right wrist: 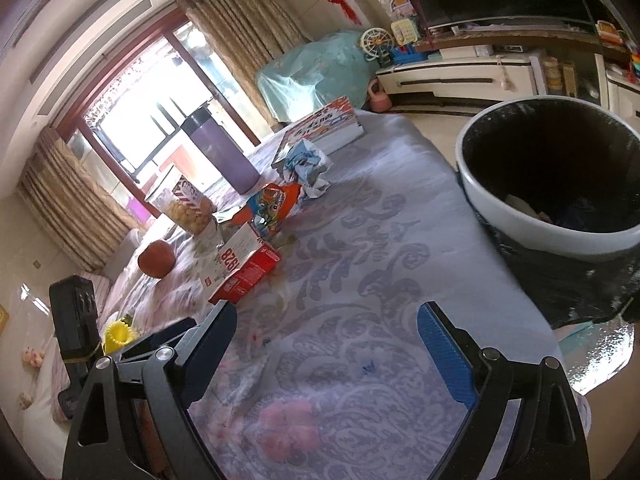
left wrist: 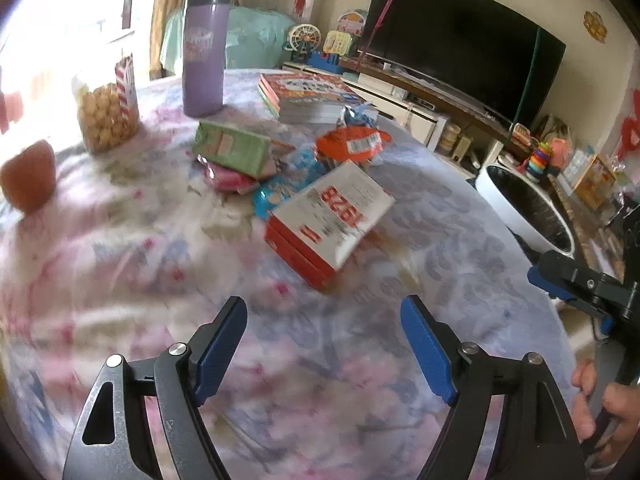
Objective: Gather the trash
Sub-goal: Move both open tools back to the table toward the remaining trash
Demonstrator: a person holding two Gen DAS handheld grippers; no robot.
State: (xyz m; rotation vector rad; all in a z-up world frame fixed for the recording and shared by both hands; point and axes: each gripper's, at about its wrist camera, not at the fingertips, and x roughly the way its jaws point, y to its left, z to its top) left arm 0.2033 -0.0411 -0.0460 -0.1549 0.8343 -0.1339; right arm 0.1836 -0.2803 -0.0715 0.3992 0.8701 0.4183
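Hovering over the flowered tablecloth (left wrist: 120, 280), the left gripper (left wrist: 324, 344) has its blue-padded fingers (left wrist: 218, 348) spread wide with nothing between them, only cloth. Straight ahead of the fingertips lies a red-and-white carton (left wrist: 328, 224) printed with large red digits, tilted and resting on the table. Beyond it sits a cluster of litter: a blue wrapper (left wrist: 276, 194) touching the carton's far side, a green box (left wrist: 230, 148) propped over a pink packet (left wrist: 226, 178), an orange snack bag (left wrist: 352, 144), and a crumpled blue-and-white wrapper (left wrist: 356, 114) against a stack of books (left wrist: 308, 96). Further off to the left of the fingers stand a purple tumbler (left wrist: 204, 52), a clear jar of round snacks (left wrist: 106, 112) and an orange fruit (left wrist: 28, 176).

The right gripper (right wrist: 328, 344) also stands wide and empty above bare cloth. Ahead and to the right of its fingers, just off the table edge, is the white trash bin (right wrist: 520, 232) lined with a black bag, some scraps in its bottom. Ahead to the left lie the same carton (right wrist: 244, 264), orange bag (right wrist: 276, 204) and crumpled wrapper (right wrist: 310, 168), well apart from the pads.
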